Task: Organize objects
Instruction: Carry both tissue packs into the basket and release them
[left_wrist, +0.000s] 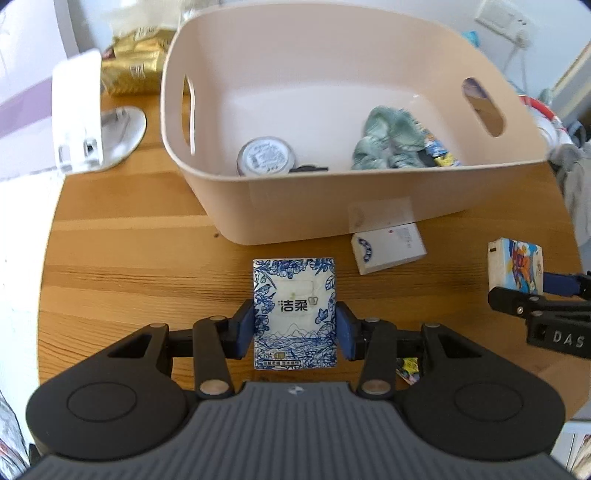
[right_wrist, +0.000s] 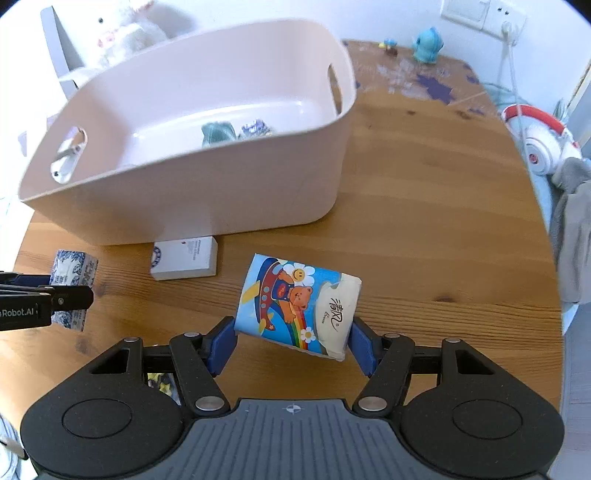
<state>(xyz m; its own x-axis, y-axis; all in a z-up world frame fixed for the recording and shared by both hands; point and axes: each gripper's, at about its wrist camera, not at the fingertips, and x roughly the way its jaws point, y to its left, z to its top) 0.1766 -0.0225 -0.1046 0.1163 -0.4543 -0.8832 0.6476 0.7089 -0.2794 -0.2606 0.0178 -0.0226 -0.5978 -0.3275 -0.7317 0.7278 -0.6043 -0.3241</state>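
Observation:
My left gripper (left_wrist: 294, 328) is shut on a blue-and-white floral tissue pack (left_wrist: 294, 310), held above the wooden table in front of the pink basket (left_wrist: 332, 206). My right gripper (right_wrist: 291, 343) is shut on a tilted cartoon bear tissue pack (right_wrist: 295, 304), held above the table to the right of the basket (right_wrist: 207, 199). The right gripper with its pack (left_wrist: 515, 267) shows at the right edge of the left wrist view. The left gripper's floral pack (right_wrist: 72, 273) shows at the left of the right wrist view. The basket holds a round tin (left_wrist: 264, 157), green cloth (left_wrist: 388, 140) and small packets.
A white card box (left_wrist: 388, 247) lies on the table against the basket front; it also shows in the right wrist view (right_wrist: 184, 258). A gold bag (left_wrist: 133, 66) and a white device (left_wrist: 77, 110) stand at the back left. Headphones (right_wrist: 539, 144) and small toys (right_wrist: 426, 44) sit far right. A small colourful packet (left_wrist: 408, 369) lies near me.

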